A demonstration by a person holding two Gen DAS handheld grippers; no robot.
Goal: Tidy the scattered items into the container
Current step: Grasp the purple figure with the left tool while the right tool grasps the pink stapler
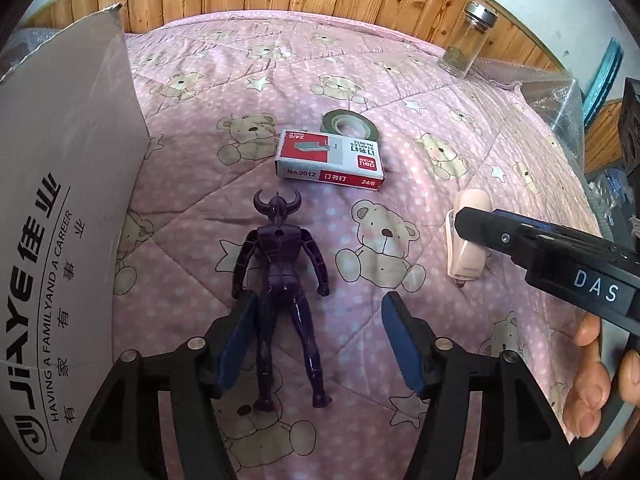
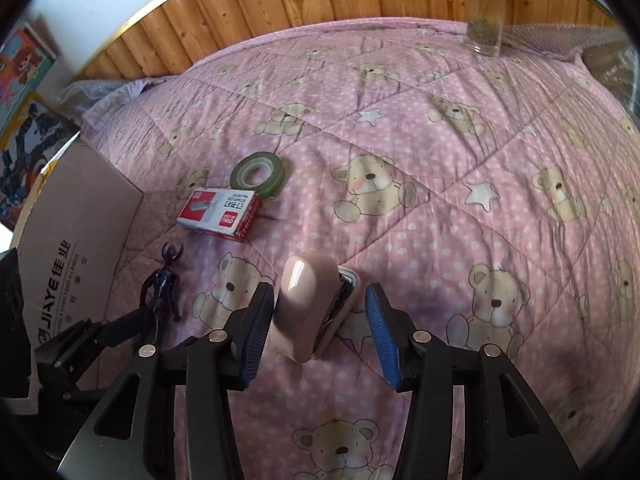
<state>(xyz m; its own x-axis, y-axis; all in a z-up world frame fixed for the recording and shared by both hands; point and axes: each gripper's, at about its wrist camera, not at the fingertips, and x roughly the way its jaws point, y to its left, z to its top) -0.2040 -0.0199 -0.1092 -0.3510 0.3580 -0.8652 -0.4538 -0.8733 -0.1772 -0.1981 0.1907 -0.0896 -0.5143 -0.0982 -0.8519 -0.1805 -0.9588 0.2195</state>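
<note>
Red "deli" staple box (image 1: 330, 157), "No.0012"

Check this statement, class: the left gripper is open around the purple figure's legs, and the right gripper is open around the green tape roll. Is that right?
Not quite. The left gripper is open around the purple figure, but the right gripper is open around the pink stapler, not the green tape roll. The right wrist view shows the roll lying farther off, beside the staple box.
</note>
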